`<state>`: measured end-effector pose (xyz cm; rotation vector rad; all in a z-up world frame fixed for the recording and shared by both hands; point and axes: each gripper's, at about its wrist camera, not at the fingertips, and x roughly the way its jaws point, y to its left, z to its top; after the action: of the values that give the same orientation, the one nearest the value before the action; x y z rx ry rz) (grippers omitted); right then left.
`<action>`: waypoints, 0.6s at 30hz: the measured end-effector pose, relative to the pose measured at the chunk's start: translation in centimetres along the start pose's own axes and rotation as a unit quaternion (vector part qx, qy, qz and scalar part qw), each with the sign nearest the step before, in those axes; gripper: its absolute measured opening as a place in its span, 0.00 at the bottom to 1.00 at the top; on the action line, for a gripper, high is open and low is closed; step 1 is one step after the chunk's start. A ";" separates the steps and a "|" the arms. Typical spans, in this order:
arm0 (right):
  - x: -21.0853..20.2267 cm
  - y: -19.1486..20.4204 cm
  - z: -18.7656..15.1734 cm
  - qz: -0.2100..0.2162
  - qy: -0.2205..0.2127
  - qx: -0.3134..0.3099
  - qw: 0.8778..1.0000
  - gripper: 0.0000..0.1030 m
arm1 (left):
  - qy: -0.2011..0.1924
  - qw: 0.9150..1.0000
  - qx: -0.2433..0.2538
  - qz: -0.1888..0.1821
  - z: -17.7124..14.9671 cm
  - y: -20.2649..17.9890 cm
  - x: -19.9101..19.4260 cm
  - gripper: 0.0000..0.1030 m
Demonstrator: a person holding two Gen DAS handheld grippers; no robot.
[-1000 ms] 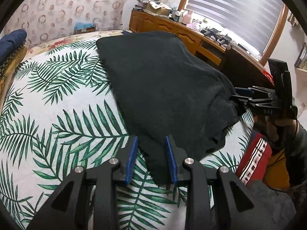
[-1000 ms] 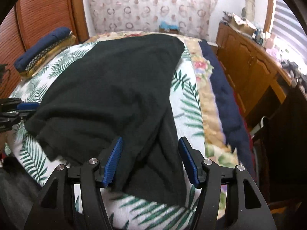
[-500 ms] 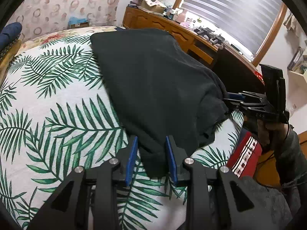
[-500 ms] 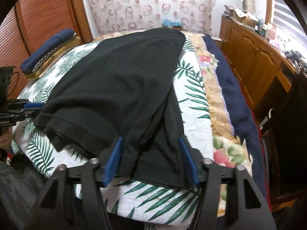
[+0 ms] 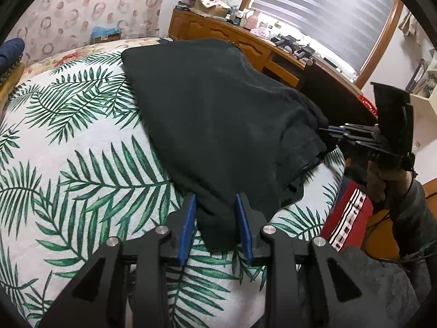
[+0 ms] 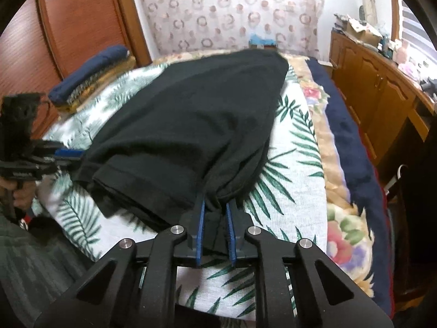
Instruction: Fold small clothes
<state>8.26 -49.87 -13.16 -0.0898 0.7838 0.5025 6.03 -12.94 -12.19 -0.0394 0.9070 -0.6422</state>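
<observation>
A black garment [image 5: 218, 125] lies spread on the bed, on the palm-leaf bedspread [image 5: 82, 164], and its long axis runs from the near edge, where both tools are, away toward the curtained wall, narrowing to a far end near the floral blanket. Seen from the right wrist, the garment [image 6: 191, 125] is doubled over, with a ribbed band across its near left side. The left tool [image 5: 215, 216] has its blue pads either side of the garment's near corner, a flap of black cloth filling the gap between them; the pads seem to touch the cloth on both sides, so it reads as clamped on that corner. The right tool [image 6: 215, 218] is closing, its jaws nearly together, with a bunched fold of the garment's near right corner squeezed between the blue pads. In the left view the right tool [image 5: 355, 139] shows side-on at the garment's far right edge, held by a hand [image 5: 382, 180] in a grey sleeve. In the right view the left tool [image 6: 54, 158] sits at the garment's left edge. A stack of folded textiles [image 6: 90, 79], dark blue on top, rests by the wooden headboard. A cardboard box [image 5: 210, 4] with loose clutter stands on the wooden dresser [image 5: 232, 35] beneath the blinds.
</observation>
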 end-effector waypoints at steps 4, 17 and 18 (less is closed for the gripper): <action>-0.3 0.2 0.1 -0.005 -0.003 -0.008 1.000 0.10 | 0.002 1.000 0.011 0.025 -0.3 -0.5 -0.2 0.33; 0.5 0.1 -0.2 -0.013 0.004 -0.010 1.000 0.10 | 0.011 1.000 0.004 -0.001 -0.5 -1.0 -0.3 0.34; 0.4 0.1 -0.1 -0.011 0.002 -0.009 1.000 0.10 | 0.008 1.000 0.008 -0.001 -0.5 -1.1 -0.2 0.33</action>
<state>8.37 -49.64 -13.54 -0.1165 0.7813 0.4888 5.01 -13.67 -12.06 -0.0215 0.9183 -0.6525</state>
